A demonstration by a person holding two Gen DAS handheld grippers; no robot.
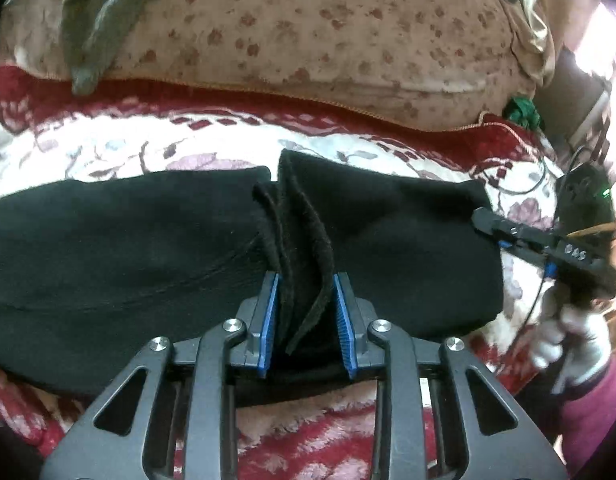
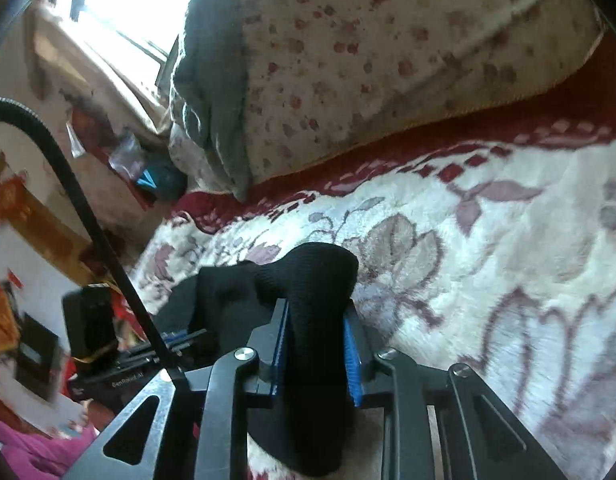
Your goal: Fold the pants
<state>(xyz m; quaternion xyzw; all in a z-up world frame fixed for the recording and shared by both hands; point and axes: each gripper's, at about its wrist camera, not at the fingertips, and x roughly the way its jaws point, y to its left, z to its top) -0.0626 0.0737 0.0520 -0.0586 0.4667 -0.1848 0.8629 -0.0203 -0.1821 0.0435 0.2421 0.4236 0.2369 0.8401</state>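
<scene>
Black pants (image 1: 128, 256) lie across a fluffy red and white floral blanket (image 1: 108, 148). My left gripper (image 1: 306, 280) is shut on bunched layers of the pants' near edge, which stand up between its blue pads. My right gripper (image 2: 316, 312) is shut on a thick rolled end of the same pants (image 2: 308, 276) and holds it off the blanket (image 2: 488, 260). In the left wrist view the right gripper (image 1: 482, 216) reaches in from the right at the pants' right edge.
A large floral pillow (image 1: 308, 32) with a grey-green cloth (image 1: 96, 20) over it lies along the far side of the bed. A black device with a green light (image 1: 588, 196) and a cable sits at the right. A black cable (image 2: 68, 176) arcs at the left.
</scene>
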